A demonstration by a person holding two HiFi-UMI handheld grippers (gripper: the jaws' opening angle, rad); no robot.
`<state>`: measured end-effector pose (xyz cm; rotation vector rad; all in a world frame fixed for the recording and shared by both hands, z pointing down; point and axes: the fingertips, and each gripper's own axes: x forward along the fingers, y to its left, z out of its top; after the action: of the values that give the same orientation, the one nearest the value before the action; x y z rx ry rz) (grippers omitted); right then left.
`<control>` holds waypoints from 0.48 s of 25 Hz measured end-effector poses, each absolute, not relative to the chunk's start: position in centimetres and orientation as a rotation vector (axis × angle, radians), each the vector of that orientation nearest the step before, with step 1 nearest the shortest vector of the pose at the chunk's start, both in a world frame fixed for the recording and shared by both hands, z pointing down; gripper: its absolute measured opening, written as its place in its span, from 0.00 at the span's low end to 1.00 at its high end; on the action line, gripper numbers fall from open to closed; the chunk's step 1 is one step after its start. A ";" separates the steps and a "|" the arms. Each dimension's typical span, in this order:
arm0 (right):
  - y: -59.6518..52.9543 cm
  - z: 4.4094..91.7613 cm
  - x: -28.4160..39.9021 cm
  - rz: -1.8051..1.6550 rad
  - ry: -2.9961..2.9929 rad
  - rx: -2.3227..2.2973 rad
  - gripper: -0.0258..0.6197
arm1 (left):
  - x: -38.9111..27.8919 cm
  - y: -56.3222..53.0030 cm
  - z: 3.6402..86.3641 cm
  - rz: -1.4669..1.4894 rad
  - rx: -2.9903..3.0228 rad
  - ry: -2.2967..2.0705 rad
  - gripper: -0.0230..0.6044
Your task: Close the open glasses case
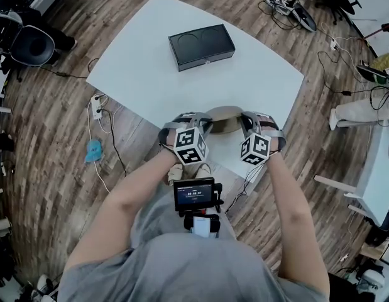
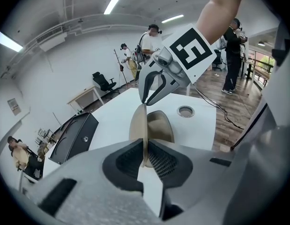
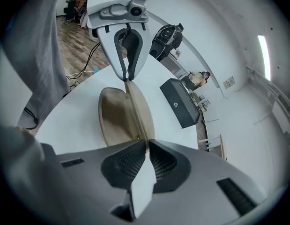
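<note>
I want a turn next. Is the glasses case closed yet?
Not yet. Done: the left gripper and right gripper each pinch one end of the lid. In hand: the lid stands upright beside the open base on the table. Left: fold it down onto the base.

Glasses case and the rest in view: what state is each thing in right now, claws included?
Glasses case: open, at the near edge of the table.
Case lid: raised, pinched at both ends.
Left claw: shut on the case lid.
Right claw: shut on the case lid.
Black box: closed, lying flat, apart from the case.
</note>
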<state>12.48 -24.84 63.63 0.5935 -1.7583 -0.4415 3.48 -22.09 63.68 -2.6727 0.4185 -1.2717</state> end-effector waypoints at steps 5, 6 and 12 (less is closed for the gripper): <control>-24.0 63.3 12.6 -0.462 -1.745 0.623 0.11 | 3.5 -21.4 63.5 -1.267 -2.649 0.411 0.11; -23.8 63.2 12.7 -0.467 -1.744 0.627 0.11 | 3.6 -21.2 63.5 -1.266 -2.647 0.411 0.11; -22.1 63.2 12.9 -0.504 -1.734 0.636 0.11 | 3.7 -20.0 63.5 -1.247 -2.577 0.375 0.11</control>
<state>12.88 -22.14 63.17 0.6361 -1.7338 -0.5042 3.73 -20.04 63.52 -2.5769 0.3755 -1.2466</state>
